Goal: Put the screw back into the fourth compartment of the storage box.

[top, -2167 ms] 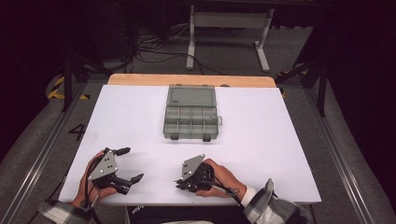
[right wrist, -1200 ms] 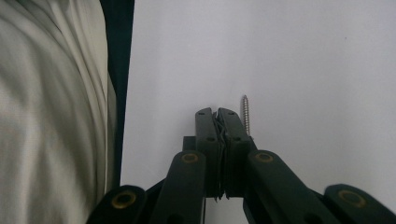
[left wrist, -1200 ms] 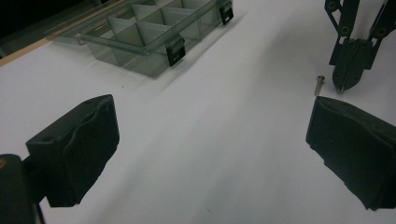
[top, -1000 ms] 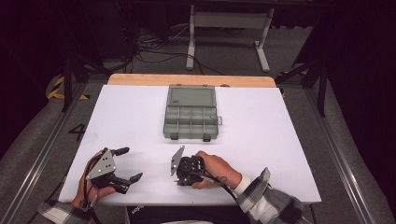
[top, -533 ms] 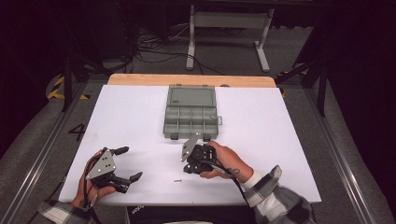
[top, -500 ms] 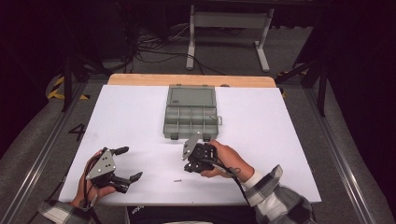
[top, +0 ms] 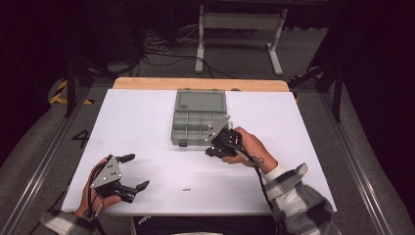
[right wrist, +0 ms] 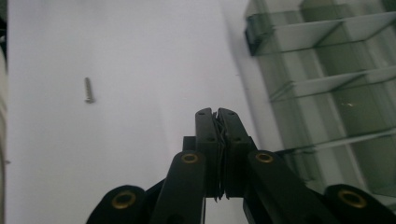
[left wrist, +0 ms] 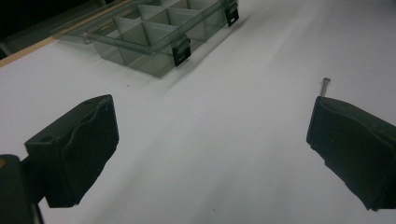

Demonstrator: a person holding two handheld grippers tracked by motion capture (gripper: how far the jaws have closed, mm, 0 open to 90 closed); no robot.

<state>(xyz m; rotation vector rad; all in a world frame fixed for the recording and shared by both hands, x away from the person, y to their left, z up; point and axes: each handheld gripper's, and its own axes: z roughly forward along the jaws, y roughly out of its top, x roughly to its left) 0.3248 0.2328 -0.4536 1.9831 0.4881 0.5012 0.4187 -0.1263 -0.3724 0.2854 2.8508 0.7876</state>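
A grey compartment box (top: 198,117) lies open at the table's far middle, its lid folded back. A small screw (top: 185,189) lies near the front edge. My right gripper (top: 210,151) hovers at the box's front right corner, jaws pressed together, and nothing shows between them. In the right gripper view the shut tips (right wrist: 217,113) sit beside the box's dividers (right wrist: 327,93), with the screw (right wrist: 88,90) off to the left. My left gripper (top: 139,171) rests at the front left, jaws wide apart. Its own view shows the box (left wrist: 154,42) and the screw (left wrist: 325,84) past the right pad.
The white table sheet (top: 137,127) ends at a wooden strip (top: 147,83) at the back. Cables and a metal stand (top: 235,29) lie on the dark floor beyond. The box's black latches (left wrist: 181,49) face the front edge.
My right gripper has moved away from the front edge, up and rightward to the box's front right corner, staying shut. The screw now lies uncovered on the sheet. The left gripper has not moved.
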